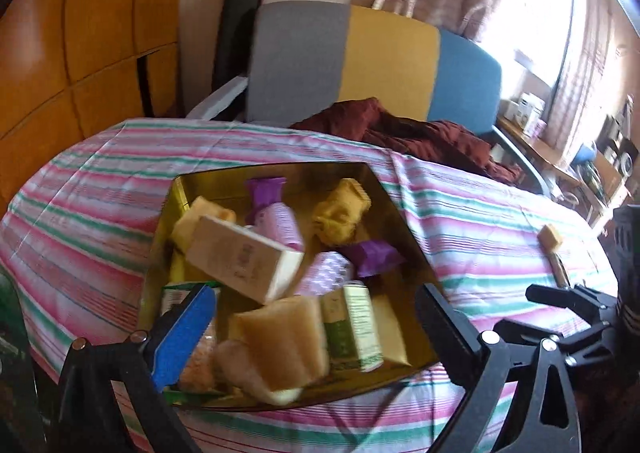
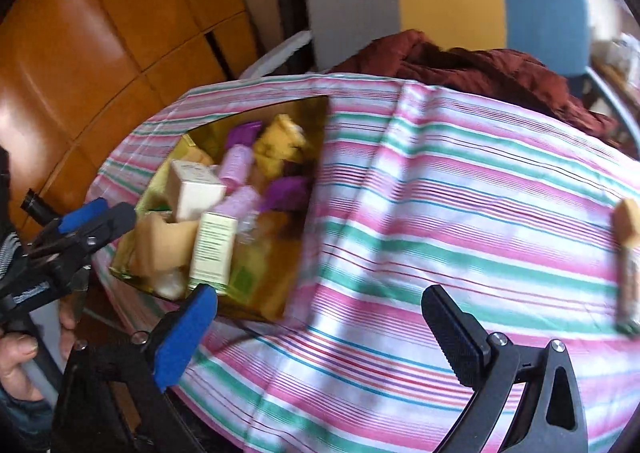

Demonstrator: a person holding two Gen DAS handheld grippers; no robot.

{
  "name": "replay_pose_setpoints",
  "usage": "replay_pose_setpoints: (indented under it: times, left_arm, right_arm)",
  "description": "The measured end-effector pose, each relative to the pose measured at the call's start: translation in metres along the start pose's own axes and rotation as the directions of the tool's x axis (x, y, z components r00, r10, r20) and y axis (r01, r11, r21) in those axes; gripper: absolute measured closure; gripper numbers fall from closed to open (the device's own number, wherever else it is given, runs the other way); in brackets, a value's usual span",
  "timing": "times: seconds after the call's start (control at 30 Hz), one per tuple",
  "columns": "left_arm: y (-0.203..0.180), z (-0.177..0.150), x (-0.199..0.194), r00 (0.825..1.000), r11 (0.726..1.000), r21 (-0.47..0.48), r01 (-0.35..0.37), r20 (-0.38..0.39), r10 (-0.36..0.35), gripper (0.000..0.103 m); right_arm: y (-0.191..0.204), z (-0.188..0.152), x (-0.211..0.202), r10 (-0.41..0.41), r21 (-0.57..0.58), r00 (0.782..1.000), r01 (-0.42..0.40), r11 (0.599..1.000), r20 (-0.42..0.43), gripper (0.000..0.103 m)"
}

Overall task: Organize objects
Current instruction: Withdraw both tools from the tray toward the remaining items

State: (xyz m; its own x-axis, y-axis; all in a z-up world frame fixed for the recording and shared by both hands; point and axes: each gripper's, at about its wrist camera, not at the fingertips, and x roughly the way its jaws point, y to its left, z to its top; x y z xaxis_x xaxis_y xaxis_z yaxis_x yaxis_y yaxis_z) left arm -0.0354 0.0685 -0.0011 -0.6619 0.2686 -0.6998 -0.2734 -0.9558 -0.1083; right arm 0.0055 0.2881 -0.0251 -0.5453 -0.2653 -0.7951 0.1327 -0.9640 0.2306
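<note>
the gold tray (image 1: 182,189) sits on the striped tablecloth (image 1: 480,221), toward the cloth's left side as the right wrist view shows it (image 2: 312,109). inside the tray lie a cream carton (image 1: 244,259) tilted across the middle, two pink tubes with purple caps (image 1: 276,213) beside it, a yellow crumpled cloth (image 1: 340,213) at the tray's far side, a green and white box (image 1: 354,327) at the near side, and a tan sponge block (image 1: 284,337) just beside that box. the things overlap one another; how they rest on each other is blurred.

well apart from the tray, near the cloth's right edge, lies a small bottle with a tan cap (image 2: 628,253), flat on the cloth and touching nothing else.

the left gripper (image 1: 312,327) hangs over the tray's near edge, its jaws spread wide with nothing between them. the right gripper (image 2: 316,333) is over bare cloth to the right of the tray, jaws likewise wide apart and empty.

beyond the tray, past the table's far edge, a chair with a grey, yellow and blue back (image 1: 384,65) holds a dark red garment (image 1: 420,133). wooden panelling (image 1: 80,33) stands left of the chair.
</note>
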Motion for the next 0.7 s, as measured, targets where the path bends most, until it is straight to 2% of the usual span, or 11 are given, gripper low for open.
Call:
replay_pose_setpoints:
  times: [0.13, 0.23, 0.33, 0.5, 0.6, 0.7]
  left_arm:
    - [-0.029, 0.002, -0.001, 0.999, 0.996, 0.070, 0.052, -0.004, -0.052, 0.008]
    - [-0.052, 0.005, 0.005, 0.994, 0.989, 0.105, 0.107, -0.040, -0.104, 0.015]
    - [-0.077, 0.009, 0.014, 0.985, 0.980, 0.122, 0.159, -0.080, -0.150, 0.015]
    - [-0.125, 0.018, 0.029, 0.959, 0.948, 0.169, 0.270, -0.134, -0.249, 0.016]
    - [-0.162, 0.023, 0.043, 0.940, 0.919, 0.219, 0.328, -0.172, -0.294, 0.018]
    - [-0.195, 0.024, 0.058, 0.920, 0.895, 0.248, 0.372, -0.224, -0.320, 0.024]
  right_arm:
    - [-0.037, -0.011, -0.019, -0.087, 0.068, 0.996, 0.086, 0.994, 0.012, 0.000]
    - [-0.076, -0.018, -0.037, -0.160, 0.141, 0.987, 0.157, 0.977, 0.012, 0.000]
    - [-0.119, -0.026, -0.059, -0.260, 0.215, 0.966, 0.254, 0.943, 0.000, 0.000]
    - [-0.208, -0.042, -0.099, -0.414, 0.370, 0.908, 0.406, 0.836, -0.061, 0.000]
    - [-0.263, -0.049, -0.111, -0.450, 0.467, 0.883, 0.457, 0.757, -0.135, 0.000]
    - [-0.306, -0.053, -0.114, -0.462, 0.527, 0.865, 0.490, 0.694, -0.195, 0.017]
